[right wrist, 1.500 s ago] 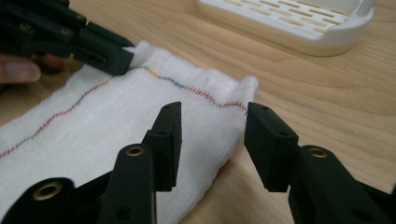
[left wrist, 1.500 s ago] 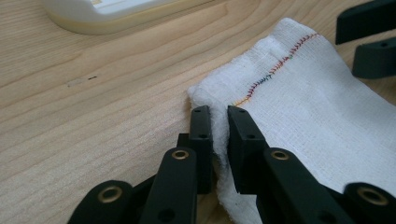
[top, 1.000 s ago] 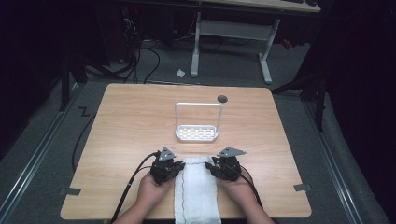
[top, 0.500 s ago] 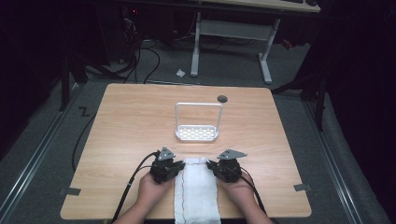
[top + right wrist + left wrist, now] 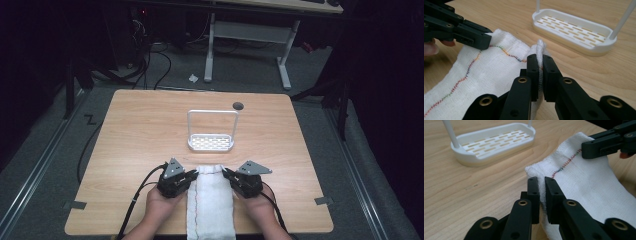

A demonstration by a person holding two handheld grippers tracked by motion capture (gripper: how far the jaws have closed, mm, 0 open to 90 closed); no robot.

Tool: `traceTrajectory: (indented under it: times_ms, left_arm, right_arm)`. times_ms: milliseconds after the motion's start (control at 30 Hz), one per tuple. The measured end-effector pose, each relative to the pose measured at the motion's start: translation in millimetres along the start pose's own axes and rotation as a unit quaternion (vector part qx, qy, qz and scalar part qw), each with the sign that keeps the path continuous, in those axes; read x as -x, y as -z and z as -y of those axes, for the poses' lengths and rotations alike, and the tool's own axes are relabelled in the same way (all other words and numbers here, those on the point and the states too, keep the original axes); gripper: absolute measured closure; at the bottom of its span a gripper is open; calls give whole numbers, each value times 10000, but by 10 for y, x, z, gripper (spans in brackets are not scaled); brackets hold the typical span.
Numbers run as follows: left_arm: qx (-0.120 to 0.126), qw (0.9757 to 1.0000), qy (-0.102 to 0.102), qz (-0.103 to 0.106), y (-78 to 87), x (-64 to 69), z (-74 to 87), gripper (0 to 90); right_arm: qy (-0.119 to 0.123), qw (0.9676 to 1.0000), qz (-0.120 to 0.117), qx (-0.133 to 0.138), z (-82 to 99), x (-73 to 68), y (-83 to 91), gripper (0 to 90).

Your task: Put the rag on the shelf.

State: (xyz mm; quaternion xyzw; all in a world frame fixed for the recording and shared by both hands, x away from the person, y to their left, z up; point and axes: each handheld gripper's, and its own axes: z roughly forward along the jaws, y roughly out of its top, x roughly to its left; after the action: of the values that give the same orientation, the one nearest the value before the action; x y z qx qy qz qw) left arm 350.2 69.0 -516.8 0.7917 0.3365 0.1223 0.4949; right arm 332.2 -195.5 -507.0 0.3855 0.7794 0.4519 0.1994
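Note:
A white folded towel [image 5: 210, 202] with a coloured stitch line lies at the table's near edge between the person's hands. My left gripper [image 5: 192, 175] is shut on the towel's far left corner [image 5: 536, 170], with cloth pinched between the black jaws [image 5: 542, 182]. My right gripper [image 5: 226, 175] has just been closing and now pinches a raised fold at the far right corner [image 5: 540, 46], pads pressed on the cloth [image 5: 539, 60]. Each gripper view also shows the other gripper across the towel [image 5: 599, 145] [image 5: 469, 35].
A white slotted tray with a tall hoop handle [image 5: 211, 143] stands just beyond the towel near the table's middle [image 5: 494, 142] [image 5: 571, 30]. A dark round hole [image 5: 238, 105] sits near the table's far edge. Cables trail from both grippers off the near edge.
The right gripper has closed in on the towel's far right corner and risen slightly, bunching the cloth there. The left gripper has stayed where it was.

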Motion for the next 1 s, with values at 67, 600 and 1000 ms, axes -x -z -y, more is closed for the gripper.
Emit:
traceTrajectory:
  times_ms: [67,600,1000]
  left_arm:
    - [66,10000,19,-33,19,3,-22,834]
    - [913,9957,-51,-109,272,62,-534,833]
    - [1502,9879,-233,-320,396,34,-1110,837]
  right_arm:
    - [-5,10000,7,58,-17,-12,6,858]
    - [121,9958,136,902,-508,5,260,859]
    - [69,9871,320,1569,-993,183,523,860]
